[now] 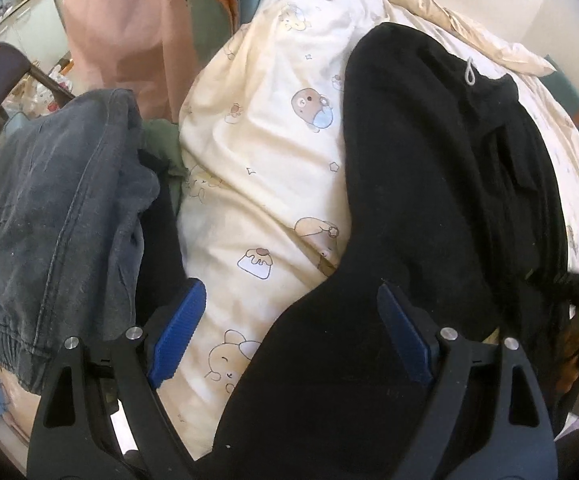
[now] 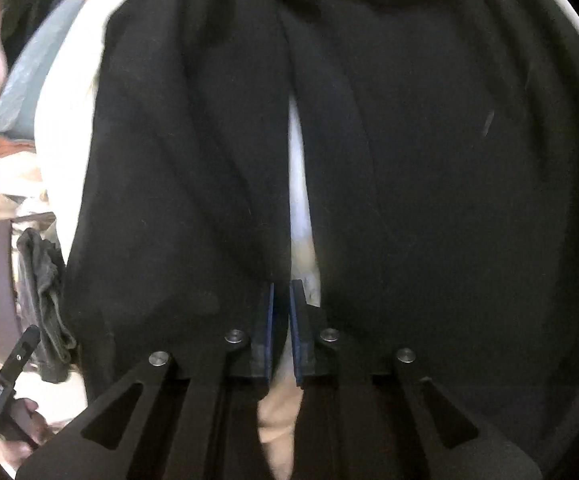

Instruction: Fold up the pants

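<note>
The likeliest trouble, as I judge it, is a grab that catches nothing or the wrong layer: the right claw (image 2: 281, 292) has its blue pads drawn almost together with only a thin slit between them, and through that slit pale bedding shows rather than cloth, so I cannot tell that any fabric is truly pinched; a lift from here could come up empty, or drag just one thin fold and twist the garment. A second risk is that the left claw (image 1: 291, 296), whose ribbed blue pads (image 1: 179, 330) stand wide apart and grip nothing, closes on the cream cartoon-printed quilt (image 1: 257, 152) along with the pants, since quilt and trouser cloth both lie between its fingers. The black soft-knit pants (image 1: 429, 168) lie spread on that quilt on the bed, a pale drawstring loop (image 1: 469, 74) at the far end marking the waist; the near part of the leg runs under the left claw, covering its right finger's side while the left finger's side hangs over bare quilt. In the right wrist view the pants (image 2: 409, 160) fill nearly everything, two dark folds meeting just ahead of the closed pads. A dark grey cuffed garment (image 1: 57, 216) lies off to the left, apart from the pants.
</note>
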{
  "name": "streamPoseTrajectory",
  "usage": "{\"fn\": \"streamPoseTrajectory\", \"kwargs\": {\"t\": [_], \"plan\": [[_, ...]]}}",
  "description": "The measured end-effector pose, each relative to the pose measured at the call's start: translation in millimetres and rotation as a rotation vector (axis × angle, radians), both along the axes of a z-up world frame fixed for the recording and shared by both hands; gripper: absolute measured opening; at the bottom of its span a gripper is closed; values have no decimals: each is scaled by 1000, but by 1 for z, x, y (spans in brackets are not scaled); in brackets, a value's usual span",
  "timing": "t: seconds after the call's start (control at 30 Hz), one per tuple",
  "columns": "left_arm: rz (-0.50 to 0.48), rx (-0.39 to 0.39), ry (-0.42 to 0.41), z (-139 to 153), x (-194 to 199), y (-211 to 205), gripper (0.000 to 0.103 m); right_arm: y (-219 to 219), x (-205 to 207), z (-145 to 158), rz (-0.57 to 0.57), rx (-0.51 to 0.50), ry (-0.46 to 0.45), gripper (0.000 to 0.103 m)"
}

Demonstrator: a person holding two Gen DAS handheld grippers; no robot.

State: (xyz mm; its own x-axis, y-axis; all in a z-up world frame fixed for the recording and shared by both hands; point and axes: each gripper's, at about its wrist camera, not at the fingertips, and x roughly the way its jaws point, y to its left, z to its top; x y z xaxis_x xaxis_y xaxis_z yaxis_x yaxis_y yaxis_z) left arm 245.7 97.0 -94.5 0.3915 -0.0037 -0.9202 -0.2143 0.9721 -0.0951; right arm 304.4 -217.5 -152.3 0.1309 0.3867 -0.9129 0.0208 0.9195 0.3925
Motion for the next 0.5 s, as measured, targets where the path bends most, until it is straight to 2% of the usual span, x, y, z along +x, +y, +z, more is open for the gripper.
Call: {"fn": "streamPoseTrajectory", "kwargs": {"t": [0.07,0.1,0.17,0.2,0.3,0.4,0.43,0.47,0.5], "plan": [[-13,40,-2,0,0,0,85,8,6,25,5,-55,-123,10],[-9,56,-5,1,-1,2,85,13,7,31,13,-38,-157,10],[13,82,-2,1,-6,14,85,29,7,19,71,60,-105,10],[32,82,12,-1,-11,23,85,40,4,4,105,114,-51,9],[66,55,94,-14,-30,42,85,68,-6,-41,195,9,84,7],[59,-10,135,-18,-55,45,85,59,-16,-16,135,39,65,11],[44,-13,144,-19,-63,42,85,58,-22,-2,135,61,38,14],[22,-12,148,-19,-72,37,85,55,-33,16,134,80,2,21],[-13,-9,157,-20,-81,32,85,52,-47,29,133,99,-15,52]]}}
